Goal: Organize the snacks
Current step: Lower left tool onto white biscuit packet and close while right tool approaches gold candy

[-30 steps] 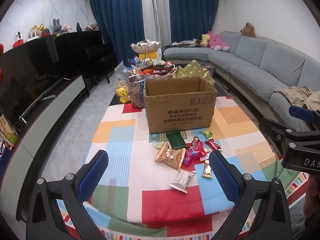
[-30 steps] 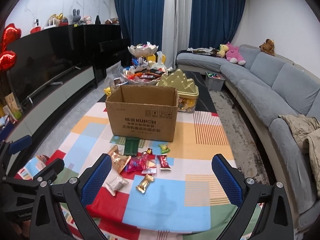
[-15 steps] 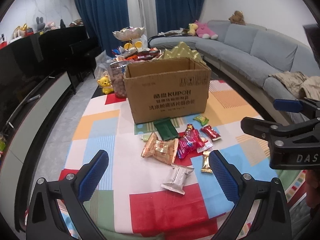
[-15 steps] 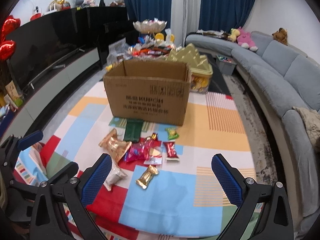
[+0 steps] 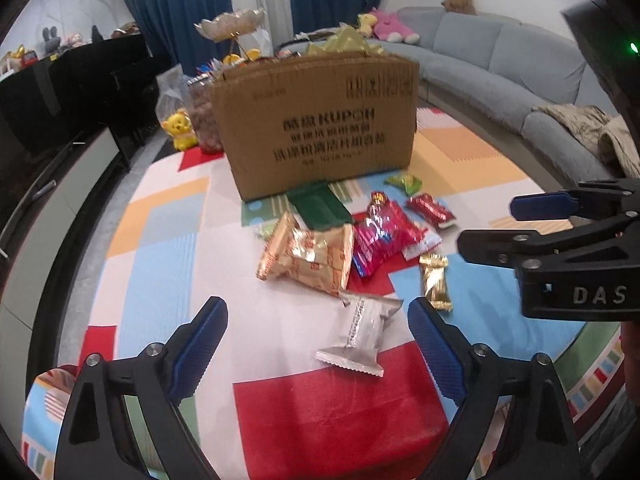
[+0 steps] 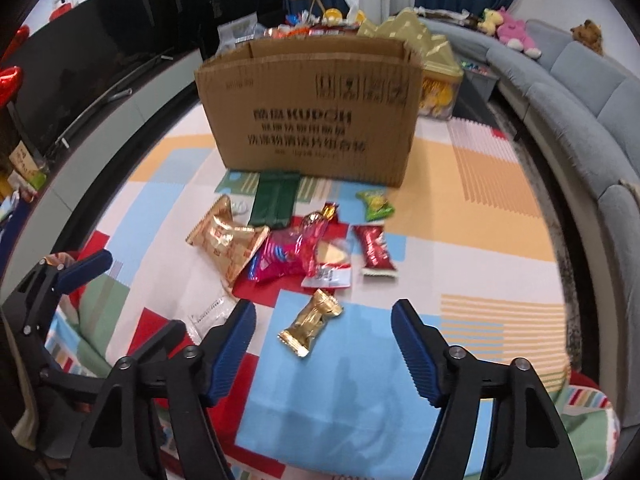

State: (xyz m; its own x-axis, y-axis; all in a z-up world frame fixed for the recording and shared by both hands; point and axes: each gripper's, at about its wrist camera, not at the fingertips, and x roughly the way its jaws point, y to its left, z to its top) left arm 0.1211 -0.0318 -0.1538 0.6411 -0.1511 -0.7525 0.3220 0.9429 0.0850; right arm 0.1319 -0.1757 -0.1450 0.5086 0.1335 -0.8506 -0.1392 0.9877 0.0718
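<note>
As both tools dropped toward the snacks, their jaws narrowed yet remain open and empty. Your left tool [image 5: 316, 344] frames the silver packet [image 5: 360, 334], your right tool [image 6: 324, 344] the gold candy [image 6: 312, 322]: grasps look imminent.

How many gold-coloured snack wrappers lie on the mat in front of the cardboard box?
2. The large gold packet lies at the left of the pile, beside the pink packet. The small gold sweet lies alone nearer the cameras. Others may be hidden underneath.

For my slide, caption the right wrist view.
Open right gripper above small gold-wrapped candy, brown cardboard box behind.
</note>
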